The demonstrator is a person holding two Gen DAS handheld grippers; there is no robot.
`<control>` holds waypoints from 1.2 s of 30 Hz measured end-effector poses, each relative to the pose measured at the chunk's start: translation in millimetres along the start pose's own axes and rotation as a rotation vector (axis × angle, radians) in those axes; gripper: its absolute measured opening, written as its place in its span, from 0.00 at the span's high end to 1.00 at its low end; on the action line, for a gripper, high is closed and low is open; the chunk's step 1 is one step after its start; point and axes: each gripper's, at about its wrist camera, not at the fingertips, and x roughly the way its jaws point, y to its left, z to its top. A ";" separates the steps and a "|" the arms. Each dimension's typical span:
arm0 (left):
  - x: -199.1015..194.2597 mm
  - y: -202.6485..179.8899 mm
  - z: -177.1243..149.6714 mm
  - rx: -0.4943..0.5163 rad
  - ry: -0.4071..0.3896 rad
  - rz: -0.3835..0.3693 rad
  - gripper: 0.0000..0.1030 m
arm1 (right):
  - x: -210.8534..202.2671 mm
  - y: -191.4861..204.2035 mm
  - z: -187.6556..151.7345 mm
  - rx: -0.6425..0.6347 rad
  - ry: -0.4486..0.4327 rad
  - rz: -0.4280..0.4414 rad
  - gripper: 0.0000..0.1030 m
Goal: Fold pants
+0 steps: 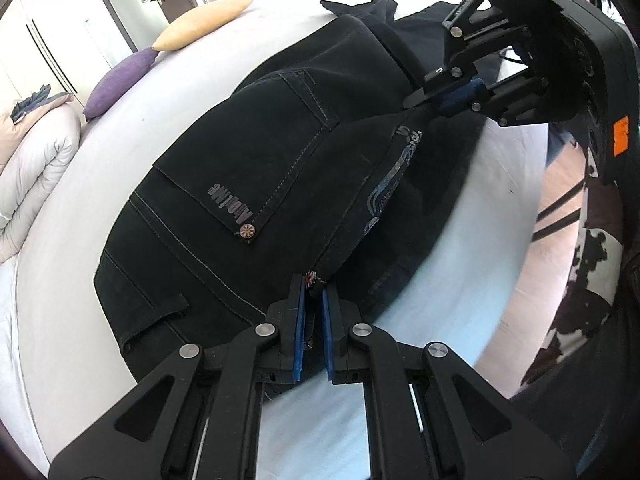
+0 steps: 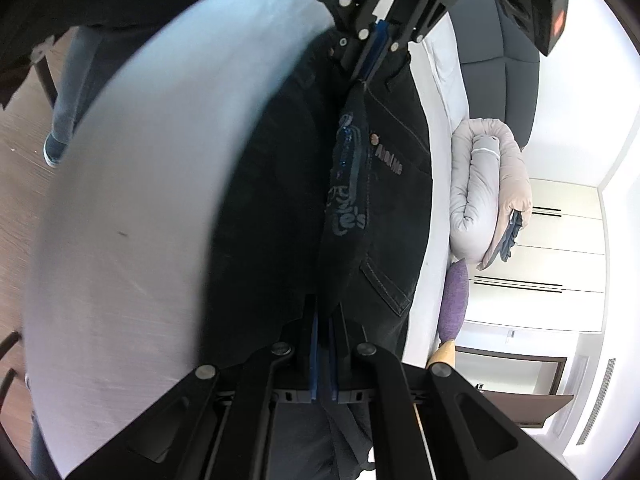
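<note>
1. Black pants (image 1: 256, 184) are seen lying on a white bed (image 1: 80, 240), with the waist edge stretched taut between the two grippers; the long axis runs from near to far in the left wrist view.
2. The left gripper (image 1: 313, 286) is clamped on the near waist end; the right gripper (image 1: 416, 100) is clamped on the far end.
3. A yellow pillow (image 1: 204, 24) is shown whole only in the left wrist view; a person's legs and wood floor are caught only in the right.
4. The pant legs are cut off.
</note>
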 end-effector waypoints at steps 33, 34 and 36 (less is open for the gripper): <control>-8.4 -0.2 -5.6 -0.014 0.012 0.185 0.94 | 5.2 -8.6 52.2 0.081 0.055 0.013 0.95; -10.4 0.6 -6.3 -0.020 0.007 0.199 0.94 | 6.0 -9.6 52.9 0.090 0.056 0.019 0.95; -8.3 8.7 -11.7 -0.078 0.011 0.175 0.93 | 9.6 -8.6 54.5 0.096 0.057 0.031 0.95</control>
